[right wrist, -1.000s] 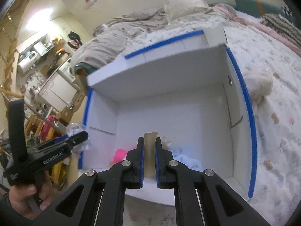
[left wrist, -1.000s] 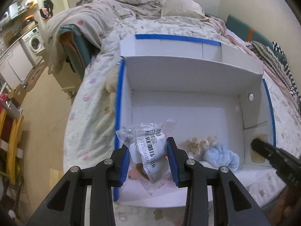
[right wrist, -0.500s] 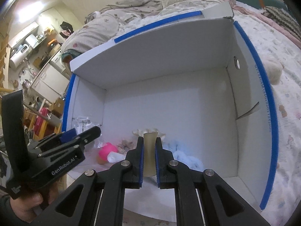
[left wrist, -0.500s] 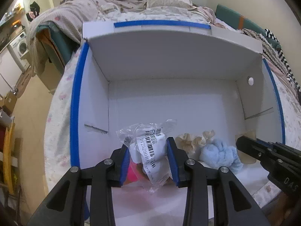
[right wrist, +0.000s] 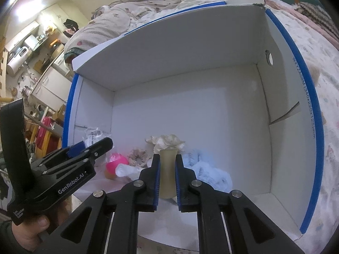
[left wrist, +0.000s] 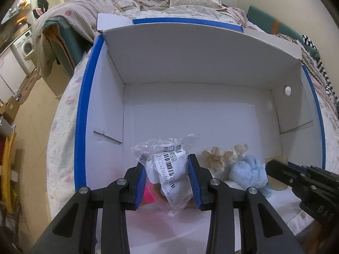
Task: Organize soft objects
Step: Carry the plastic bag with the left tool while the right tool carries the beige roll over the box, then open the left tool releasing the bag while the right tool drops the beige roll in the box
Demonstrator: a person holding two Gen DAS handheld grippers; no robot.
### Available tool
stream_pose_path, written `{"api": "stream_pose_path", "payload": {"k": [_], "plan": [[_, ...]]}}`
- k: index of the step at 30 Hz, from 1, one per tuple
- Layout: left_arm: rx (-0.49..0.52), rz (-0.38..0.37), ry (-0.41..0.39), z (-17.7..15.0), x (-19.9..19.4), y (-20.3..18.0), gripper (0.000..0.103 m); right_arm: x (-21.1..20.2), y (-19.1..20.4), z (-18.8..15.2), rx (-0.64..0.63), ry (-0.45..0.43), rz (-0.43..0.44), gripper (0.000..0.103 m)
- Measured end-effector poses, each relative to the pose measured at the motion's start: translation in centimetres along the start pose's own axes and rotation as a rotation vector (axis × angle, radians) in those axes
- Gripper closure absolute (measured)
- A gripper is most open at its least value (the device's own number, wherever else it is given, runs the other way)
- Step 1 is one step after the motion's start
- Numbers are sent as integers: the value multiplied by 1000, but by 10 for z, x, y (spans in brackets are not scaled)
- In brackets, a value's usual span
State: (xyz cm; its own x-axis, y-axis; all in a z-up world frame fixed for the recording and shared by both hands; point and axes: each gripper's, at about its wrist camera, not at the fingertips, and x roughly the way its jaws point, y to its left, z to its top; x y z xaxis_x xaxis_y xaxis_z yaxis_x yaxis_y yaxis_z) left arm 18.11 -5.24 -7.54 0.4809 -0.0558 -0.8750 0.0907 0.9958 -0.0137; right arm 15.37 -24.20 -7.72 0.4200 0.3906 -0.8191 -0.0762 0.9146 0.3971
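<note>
Left wrist view: the left gripper (left wrist: 167, 176) has its blue pads clamped on a clear bag (left wrist: 167, 165) with a white barcode label, holding it low over the near left part of the box (left wrist: 190, 114) floor. Under the bag a pink thing (left wrist: 148, 196) shows between the fingers. To the right, by the near wall, lie a cream frill (left wrist: 222, 155) and a blue fluffy bundle (left wrist: 250, 171), touching each other. The right gripper (left wrist: 273, 168) reaches in from the right edge, its tip against a beige piece (left wrist: 277, 158) near the box's right wall.

Right wrist view: the right gripper (right wrist: 167, 175) pinches that upright beige piece (right wrist: 168, 173) between nearly closed pads, low inside the box (right wrist: 190, 97). Behind it sits the cream frill (right wrist: 167, 141), the blue bundle (right wrist: 207, 171) to its right, and a pink ball (right wrist: 115, 162) to its left. The left gripper (right wrist: 99, 146), held by a hand (right wrist: 29, 230), comes in over the left wall. The white, blue-edged box rests on a bed (right wrist: 330, 97).
</note>
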Motion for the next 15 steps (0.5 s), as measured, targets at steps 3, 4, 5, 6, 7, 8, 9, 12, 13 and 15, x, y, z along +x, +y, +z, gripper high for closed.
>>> {"api": "stream_pose_path", "payload": {"k": [3, 4, 5, 6, 7, 8, 9, 12, 13, 15], "plan": [[-8, 2, 1, -1, 0, 1, 70, 0, -2, 0, 8, 3, -1, 87], [-11, 5, 0, -1, -1, 2, 70, 0, -2, 0, 11, 4, 0, 86], [-14, 7, -2, -1, -1, 2, 70, 1, -2, 1, 14, 5, 1, 86], [-19, 5, -5, -1, -2, 3, 69, 1, -3, 1, 17, 3, 2, 86], [-21, 3, -6, -1, -3, 3, 69, 0, -3, 1, 19, 0, 5, 84], [-22, 1, -6, 0, -3, 3, 68, 0, -3, 1, 20, -5, 9, 84], [-24, 0, -5, 0, -4, 3, 68, -1, -2, 2, 21, -7, 12, 82], [-26, -5, -8, 0, -6, 4, 64, -2, -3, 2, 30, -15, 18, 78], [-26, -5, -10, 0, -6, 4, 64, -2, -4, 2, 34, -17, 20, 78], [-25, -6, -13, 0, -8, 5, 62, -3, -4, 2, 38, -22, 21, 77]]}}
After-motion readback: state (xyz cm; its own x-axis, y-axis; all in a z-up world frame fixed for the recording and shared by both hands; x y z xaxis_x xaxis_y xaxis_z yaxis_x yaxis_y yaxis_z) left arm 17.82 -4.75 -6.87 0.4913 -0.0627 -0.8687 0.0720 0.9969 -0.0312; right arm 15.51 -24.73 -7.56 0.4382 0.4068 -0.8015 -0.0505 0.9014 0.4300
